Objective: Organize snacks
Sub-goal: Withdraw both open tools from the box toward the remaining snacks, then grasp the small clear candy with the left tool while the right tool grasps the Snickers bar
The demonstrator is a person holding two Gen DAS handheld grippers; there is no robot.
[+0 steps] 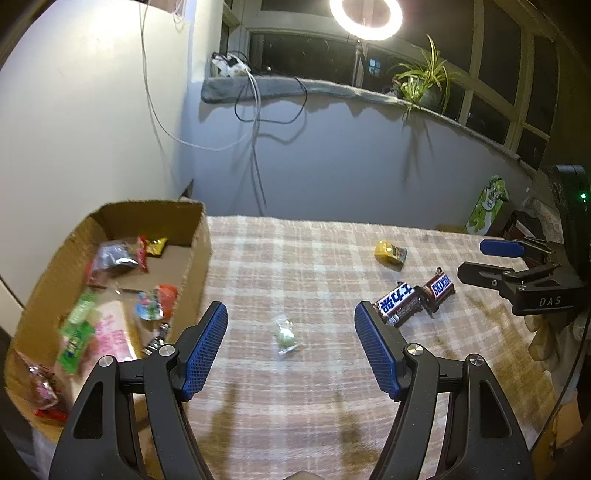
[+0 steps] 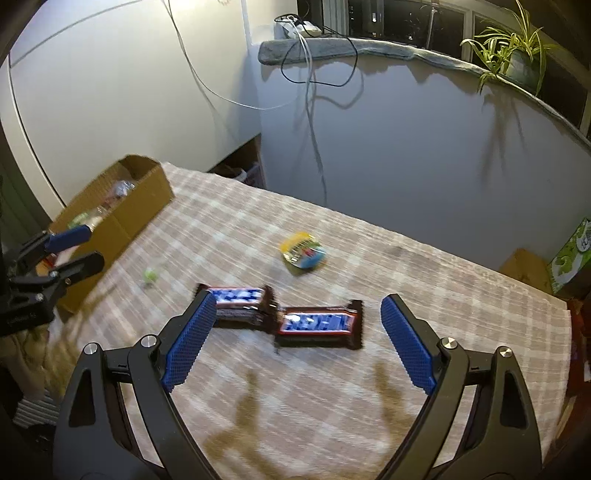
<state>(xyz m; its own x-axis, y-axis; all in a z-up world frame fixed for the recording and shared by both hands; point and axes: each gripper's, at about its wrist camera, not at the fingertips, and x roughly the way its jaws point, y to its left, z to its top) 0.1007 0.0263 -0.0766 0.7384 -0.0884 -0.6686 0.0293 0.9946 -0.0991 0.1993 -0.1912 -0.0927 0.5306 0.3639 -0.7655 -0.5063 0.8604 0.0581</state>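
You've got a cardboard box (image 1: 199,236) at the tabletop's left edge, open on top, w/ assorted wrapped snacks (image 1: 110,295) inside. Loose on the plaid cloth: two Snickers bars (image 2: 288,314) lying flat, ends touching; a yellow packet (image 2: 303,253) just beyond them; a small green candy (image 1: 284,336) btw bars and box, apart from both.

Ring light (image 1: 365,16) lit above dark windows (image 1: 306,55); plant (image 1: 424,81) on sill, plaid-clothed table (image 1: 295,266) w/ grey wall.
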